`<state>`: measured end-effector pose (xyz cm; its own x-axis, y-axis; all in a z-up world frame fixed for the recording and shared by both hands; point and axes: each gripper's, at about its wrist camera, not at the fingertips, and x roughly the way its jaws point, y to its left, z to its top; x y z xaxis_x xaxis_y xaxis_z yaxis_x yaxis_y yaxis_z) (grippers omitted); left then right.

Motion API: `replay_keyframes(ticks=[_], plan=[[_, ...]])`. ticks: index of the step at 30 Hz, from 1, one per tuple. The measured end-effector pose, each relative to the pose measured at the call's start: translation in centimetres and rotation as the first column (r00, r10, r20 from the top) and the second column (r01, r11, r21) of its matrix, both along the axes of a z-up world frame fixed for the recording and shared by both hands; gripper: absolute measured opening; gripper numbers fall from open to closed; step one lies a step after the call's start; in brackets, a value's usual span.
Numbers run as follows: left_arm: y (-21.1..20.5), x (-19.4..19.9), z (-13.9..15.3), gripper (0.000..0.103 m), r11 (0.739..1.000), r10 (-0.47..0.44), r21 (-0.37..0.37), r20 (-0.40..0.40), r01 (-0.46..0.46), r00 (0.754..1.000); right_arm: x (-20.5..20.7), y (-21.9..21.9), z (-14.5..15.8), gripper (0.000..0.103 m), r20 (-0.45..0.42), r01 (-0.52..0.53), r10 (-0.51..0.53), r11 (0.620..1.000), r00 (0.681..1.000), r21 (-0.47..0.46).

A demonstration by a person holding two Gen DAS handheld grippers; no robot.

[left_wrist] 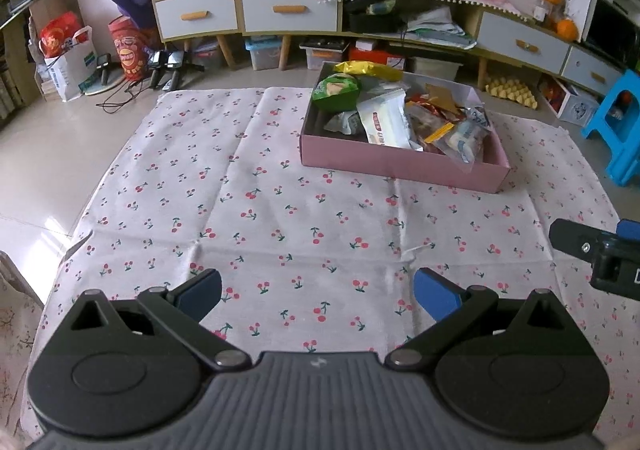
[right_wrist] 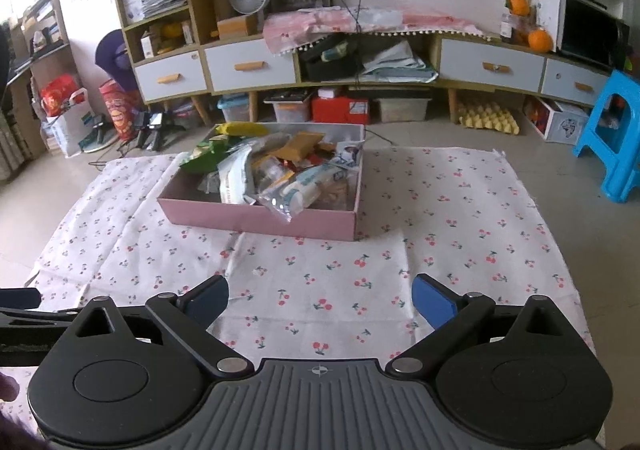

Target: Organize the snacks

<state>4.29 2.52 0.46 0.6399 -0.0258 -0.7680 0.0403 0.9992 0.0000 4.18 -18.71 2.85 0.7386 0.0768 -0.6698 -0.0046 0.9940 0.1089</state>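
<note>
pink box (left_wrist: 396, 165) sits toward the far edge of the cherry-print cloth (left_wrist: 280, 217), heaped with snack packets (left_wrist: 384, 121); a green bag (left_wrist: 336, 89) lies in its far-left corner. left gripper (left_wrist: 318, 292) released, fingers spread, holding nothing, over the cloth's near edge. right gripper (right_wrist: 320, 296) likewise released and empty.

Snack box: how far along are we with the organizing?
Done: every visible snack sits heaped in the pink box; none lie on the cherry cloth. In hand: nothing; left gripper and right gripper hover with jaws open. Left: perhaps tidying the overhanging clear packet.
</note>
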Motion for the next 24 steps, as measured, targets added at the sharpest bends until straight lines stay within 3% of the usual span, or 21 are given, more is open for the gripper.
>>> replay_keyframes(ticks=[24], plan=[[-0.5,-0.2,-0.5,0.102,0.999,-0.029,0.015,-0.027,0.030,0.999,-0.1,0.8,-0.3,0.100,-0.015,-0.025,0.025,1.000,1.000,-0.004]])
